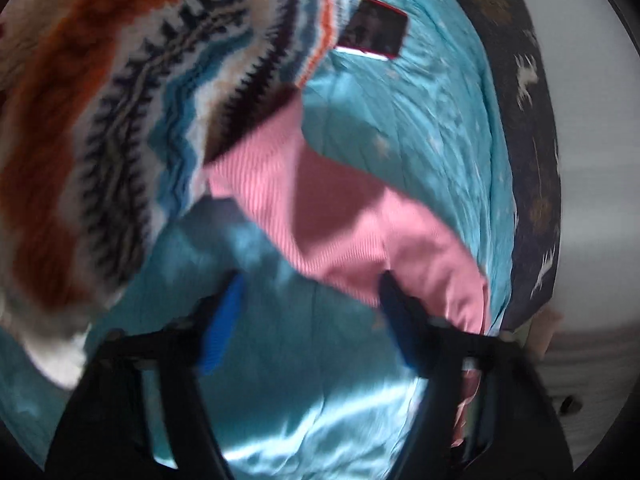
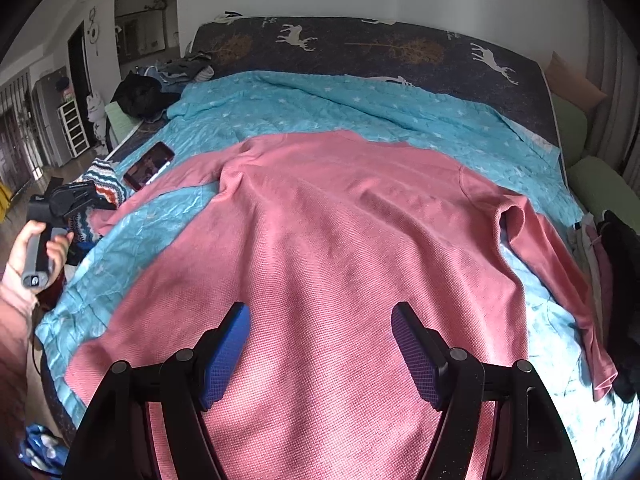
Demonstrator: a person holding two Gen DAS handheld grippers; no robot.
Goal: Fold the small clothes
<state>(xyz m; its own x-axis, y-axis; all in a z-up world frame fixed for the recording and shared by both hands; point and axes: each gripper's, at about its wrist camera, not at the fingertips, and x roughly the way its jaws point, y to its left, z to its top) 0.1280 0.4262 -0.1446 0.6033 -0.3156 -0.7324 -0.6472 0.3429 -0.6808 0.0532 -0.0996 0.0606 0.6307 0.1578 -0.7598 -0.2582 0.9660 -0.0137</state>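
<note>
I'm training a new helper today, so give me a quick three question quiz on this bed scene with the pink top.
1. True or false: the pink top lies spread flat on the blue quilt.
2. Which is open: A the left gripper only, B the right gripper only, C both?
3. Fill in: the phone lies beside the top's ______ sleeve.

Key: 1 true; 2 C; 3 left, as the right wrist view shows it.

Pink sweater (image 2: 328, 240), star-dotted turquoise quilt (image 2: 320, 104)
</note>
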